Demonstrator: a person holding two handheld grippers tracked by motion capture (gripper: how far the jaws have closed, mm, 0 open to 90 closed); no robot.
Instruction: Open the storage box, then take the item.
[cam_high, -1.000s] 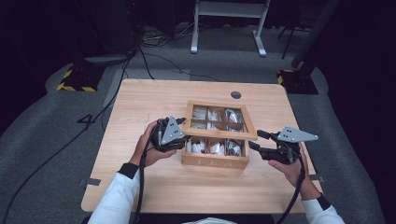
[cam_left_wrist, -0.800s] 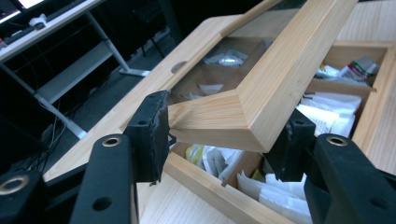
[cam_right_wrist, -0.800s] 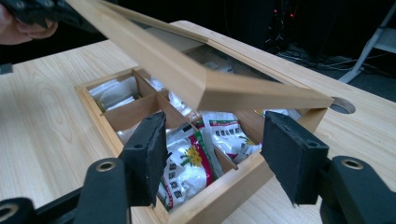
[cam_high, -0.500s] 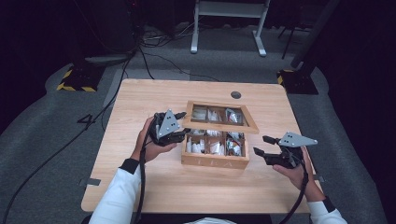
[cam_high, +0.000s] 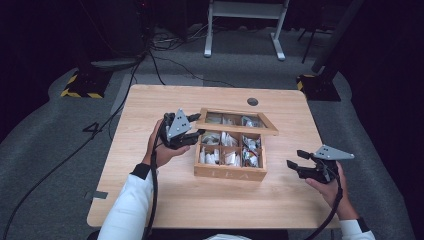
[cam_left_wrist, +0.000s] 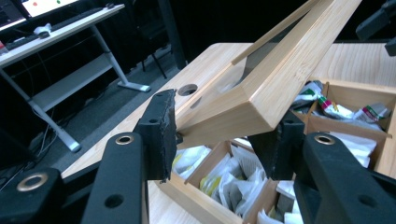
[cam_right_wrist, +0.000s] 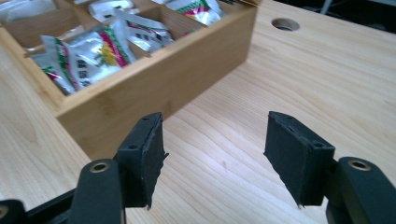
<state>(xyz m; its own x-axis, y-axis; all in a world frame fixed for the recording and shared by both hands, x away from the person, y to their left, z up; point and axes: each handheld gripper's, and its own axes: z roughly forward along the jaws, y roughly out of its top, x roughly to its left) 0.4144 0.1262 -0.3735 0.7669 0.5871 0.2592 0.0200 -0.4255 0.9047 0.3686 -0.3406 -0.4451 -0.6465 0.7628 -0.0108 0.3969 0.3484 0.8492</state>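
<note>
A wooden tea box (cam_high: 229, 172) stands mid-table, its compartments full of tea bags (cam_high: 227, 150). Its glass-paned lid (cam_high: 235, 121) is tilted up, hinged along the far side. My left gripper (cam_high: 197, 131) is at the box's left and shut on the lid's left corner. In the left gripper view the jaws (cam_left_wrist: 219, 135) have just been closing, and the pads clamp the lid frame (cam_left_wrist: 275, 79) above the tea bags (cam_left_wrist: 229, 179). My right gripper (cam_high: 296, 159) hovers low right of the box, open. Its jaws (cam_right_wrist: 215, 154) have widened slightly, with nothing between them, just off the box wall (cam_right_wrist: 154, 79).
A round cable hole (cam_high: 252, 101) sits in the tabletop behind the box. Bare wood lies on both sides of the box and in front of it. Beyond the table are cables and a white desk frame (cam_high: 245, 10) on grey carpet.
The left gripper has lifted the lid's corner higher. The right hand has drawn back from the box's right side, moving down and toward the table's right front.
</note>
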